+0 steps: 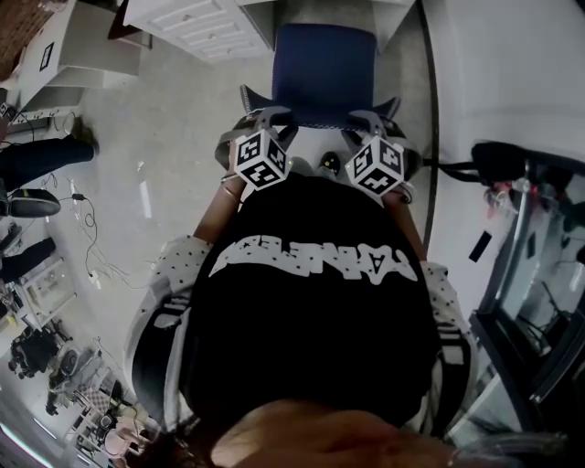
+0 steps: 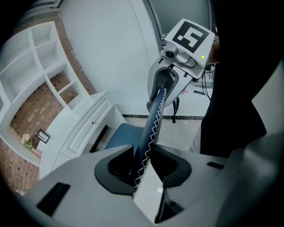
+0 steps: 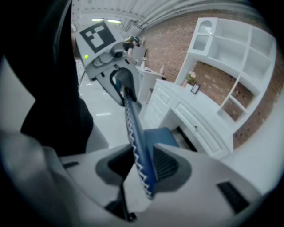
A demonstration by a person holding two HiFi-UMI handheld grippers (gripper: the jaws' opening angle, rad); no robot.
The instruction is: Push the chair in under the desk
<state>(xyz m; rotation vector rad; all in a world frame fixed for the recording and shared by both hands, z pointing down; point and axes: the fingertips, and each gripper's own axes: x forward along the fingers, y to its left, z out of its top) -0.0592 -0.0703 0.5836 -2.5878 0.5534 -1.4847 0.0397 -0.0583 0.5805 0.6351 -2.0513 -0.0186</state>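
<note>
The chair has a blue seat [image 1: 324,73] and a blue backrest [image 2: 153,122] edged with white zigzag stitching. It stands in front of the white desk [image 1: 196,27], its seat partly in the gap under it. In the head view my left gripper [image 1: 265,119] and right gripper [image 1: 370,119] sit side by side on the backrest's top edge. The left gripper [image 2: 142,162] is shut on that edge in its own view. The right gripper [image 3: 142,166] clamps the same backrest [image 3: 135,133] further along. Each gripper view shows the other gripper, the right one [image 2: 171,84] and the left one [image 3: 119,82].
White drawers [image 3: 195,119] flank the desk opening. White shelving [image 2: 40,57] stands on a brick wall above the desk. Cables [image 1: 91,238] and a person's leg [image 1: 37,155] lie left on the floor. A black metal frame [image 1: 530,228] stands at the right.
</note>
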